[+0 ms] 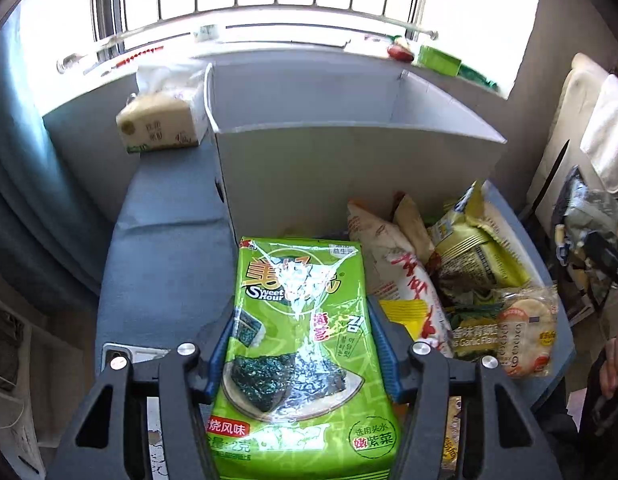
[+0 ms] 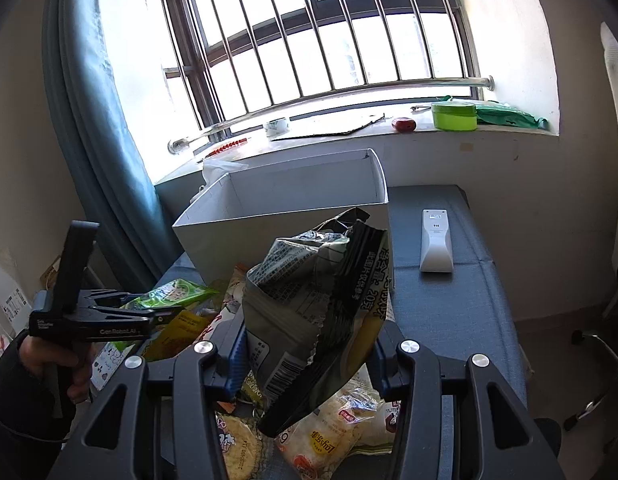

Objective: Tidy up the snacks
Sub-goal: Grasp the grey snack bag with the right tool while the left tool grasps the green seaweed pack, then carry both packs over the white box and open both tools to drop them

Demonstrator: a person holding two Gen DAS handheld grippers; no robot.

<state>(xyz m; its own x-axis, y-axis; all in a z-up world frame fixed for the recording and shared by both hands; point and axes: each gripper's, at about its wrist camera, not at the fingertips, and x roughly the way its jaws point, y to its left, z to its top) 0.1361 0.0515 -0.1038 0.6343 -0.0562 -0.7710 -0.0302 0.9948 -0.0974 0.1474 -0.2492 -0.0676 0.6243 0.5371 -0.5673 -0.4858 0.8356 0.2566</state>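
Observation:
My left gripper (image 1: 301, 336) is shut on a green seaweed snack pack (image 1: 305, 344), held above the blue table in front of the open white box (image 1: 349, 136). It also shows in the right wrist view (image 2: 165, 312), with the green pack (image 2: 173, 292) in it. My right gripper (image 2: 309, 344) is shut on a dark grey-green snack bag (image 2: 309, 300), raised above the snack pile, and shows in the left wrist view (image 1: 589, 248). A pile of snack packets (image 1: 449, 288) lies on the table right of the box front. Rice cracker packs (image 2: 329, 436) lie under my right gripper.
A tissue pack (image 1: 161, 124) stands left of the box. A white remote (image 2: 436, 240) lies on the blue table (image 2: 449, 300) right of the box. The windowsill holds a green tub (image 2: 454, 116), a red object (image 2: 404, 124) and a tape roll (image 2: 277, 126). A blue curtain (image 2: 93, 140) hangs left.

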